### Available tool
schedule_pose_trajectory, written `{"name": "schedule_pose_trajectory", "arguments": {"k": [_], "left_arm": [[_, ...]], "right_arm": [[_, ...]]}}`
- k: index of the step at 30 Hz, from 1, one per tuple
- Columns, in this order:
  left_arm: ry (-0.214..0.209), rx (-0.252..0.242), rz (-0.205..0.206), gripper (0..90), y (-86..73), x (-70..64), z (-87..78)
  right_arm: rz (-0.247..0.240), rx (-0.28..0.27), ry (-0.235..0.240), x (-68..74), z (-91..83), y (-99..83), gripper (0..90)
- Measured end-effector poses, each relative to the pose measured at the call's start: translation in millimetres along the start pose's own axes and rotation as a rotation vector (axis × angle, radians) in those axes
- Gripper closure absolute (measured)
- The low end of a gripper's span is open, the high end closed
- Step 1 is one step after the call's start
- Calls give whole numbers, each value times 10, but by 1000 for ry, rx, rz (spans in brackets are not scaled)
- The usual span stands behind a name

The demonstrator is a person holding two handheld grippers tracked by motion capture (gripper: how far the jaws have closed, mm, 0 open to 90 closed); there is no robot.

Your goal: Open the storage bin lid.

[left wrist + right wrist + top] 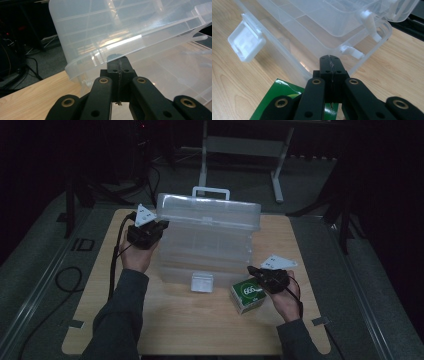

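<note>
A clear plastic storage box (207, 251) stands mid-table, its lid (209, 211) lifted and tilted above the base. The white front latch (201, 282) hangs open. At the lid's left end, my left gripper (162, 225) is shut, its tip against the underside of the lid's rim (82, 65); in the left gripper view the left gripper (117, 58) has nothing between its jaws. A green carton (246, 296) lies by the box's front right corner. My right gripper (252, 270) is shut over the green carton (278, 100), and the right gripper (329, 58) points at the base's rim (292, 61).
The wooden table (175, 325) has bare room in front of the box and to both sides. The box's white carry handle (211, 191) rises at the back. The latch (245, 45) sticks out from the front wall. Beyond the table stand dark floor and a metal frame (240, 145).
</note>
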State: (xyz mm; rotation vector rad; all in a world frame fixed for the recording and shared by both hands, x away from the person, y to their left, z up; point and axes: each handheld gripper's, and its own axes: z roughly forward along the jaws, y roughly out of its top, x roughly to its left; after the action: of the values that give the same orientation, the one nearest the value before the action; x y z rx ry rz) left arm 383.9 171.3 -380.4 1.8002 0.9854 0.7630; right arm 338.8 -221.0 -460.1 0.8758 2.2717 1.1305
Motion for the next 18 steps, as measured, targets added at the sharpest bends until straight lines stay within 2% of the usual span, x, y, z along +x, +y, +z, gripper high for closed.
{"name": "schedule_pose_trajectory", "arguments": {"k": [18], "left_arm": [[-5,-5,-14,900,106,64,91]], "right_arm": [[0,7,11,17,58,-16,900]]}}
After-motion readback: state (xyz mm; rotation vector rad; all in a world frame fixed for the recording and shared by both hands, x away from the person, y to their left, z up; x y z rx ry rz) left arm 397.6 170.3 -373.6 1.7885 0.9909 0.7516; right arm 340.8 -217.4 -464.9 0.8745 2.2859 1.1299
